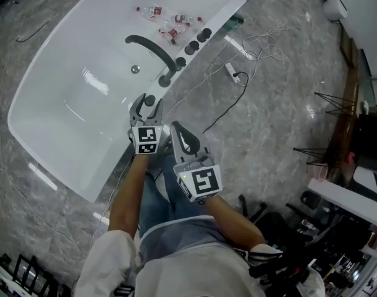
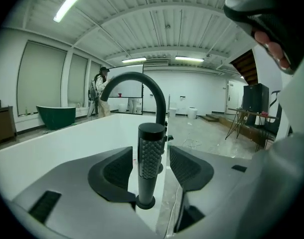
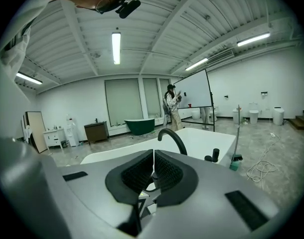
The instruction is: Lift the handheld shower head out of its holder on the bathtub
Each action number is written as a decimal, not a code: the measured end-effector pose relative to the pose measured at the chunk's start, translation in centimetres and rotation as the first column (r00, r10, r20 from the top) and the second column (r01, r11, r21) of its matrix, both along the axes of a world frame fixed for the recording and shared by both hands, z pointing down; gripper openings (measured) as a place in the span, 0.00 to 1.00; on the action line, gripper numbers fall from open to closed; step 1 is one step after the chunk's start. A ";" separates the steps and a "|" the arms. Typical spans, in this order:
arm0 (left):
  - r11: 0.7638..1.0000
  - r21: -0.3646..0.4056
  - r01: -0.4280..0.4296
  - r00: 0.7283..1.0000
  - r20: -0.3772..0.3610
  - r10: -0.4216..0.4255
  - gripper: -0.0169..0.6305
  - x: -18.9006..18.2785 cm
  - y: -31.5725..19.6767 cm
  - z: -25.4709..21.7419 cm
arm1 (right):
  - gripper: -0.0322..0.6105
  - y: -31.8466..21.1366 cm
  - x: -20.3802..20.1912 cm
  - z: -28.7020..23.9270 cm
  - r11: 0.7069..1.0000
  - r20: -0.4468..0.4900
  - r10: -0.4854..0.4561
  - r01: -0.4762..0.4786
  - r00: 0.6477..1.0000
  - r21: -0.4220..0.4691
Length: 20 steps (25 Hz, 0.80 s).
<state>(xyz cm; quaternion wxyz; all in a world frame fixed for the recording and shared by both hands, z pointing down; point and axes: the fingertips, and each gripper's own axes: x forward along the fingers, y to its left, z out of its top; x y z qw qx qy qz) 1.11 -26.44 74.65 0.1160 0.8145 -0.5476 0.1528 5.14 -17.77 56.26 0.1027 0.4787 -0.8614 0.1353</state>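
Observation:
The handheld shower head (image 2: pixel 150 156) is a black cylinder with a knurled grip, standing upright in its holder on the white bathtub's rim (image 2: pixel 52 143). My left gripper (image 2: pixel 152 159) is open around it, with a narrow gap showing between the handle and each pad (image 2: pixel 118 169). In the head view the shower head (image 1: pixel 150 99) shows between the tips of the left gripper (image 1: pixel 148 106). My right gripper (image 1: pixel 177 129) hangs just to the right over the floor, shut, and its pads (image 3: pixel 142 173) meet with nothing between them.
The black arched spout (image 1: pixel 152 48) and round knobs (image 1: pixel 198 41) stand further along the rim. Small bottles (image 1: pixel 167 22) lie at the tub's far end. Cables and a power strip (image 1: pixel 232 72) lie on the marble floor, with metal stands (image 1: pixel 327 150) at the right. A person (image 3: pixel 171 106) stands far off.

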 end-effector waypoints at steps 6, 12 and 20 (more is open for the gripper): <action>0.996 -0.078 0.046 0.998 0.043 -0.043 0.38 0.3 -1.9 5.9 | 0.08 -2.0 1.3 1.9 1.000 -0.015 -0.008 0.007 1.000 -0.024; 0.993 -0.067 0.100 0.994 0.045 -0.097 0.26 0.2 -3.1 6.4 | 0.08 -2.8 2.3 3.2 0.999 -0.023 -0.023 0.022 0.999 -0.035; 0.995 0.019 0.094 0.996 0.007 -0.094 0.26 0.1 -1.5 -1.3 | 0.08 -3.0 2.5 0.3 1.000 -0.010 -0.006 0.006 1.000 -0.008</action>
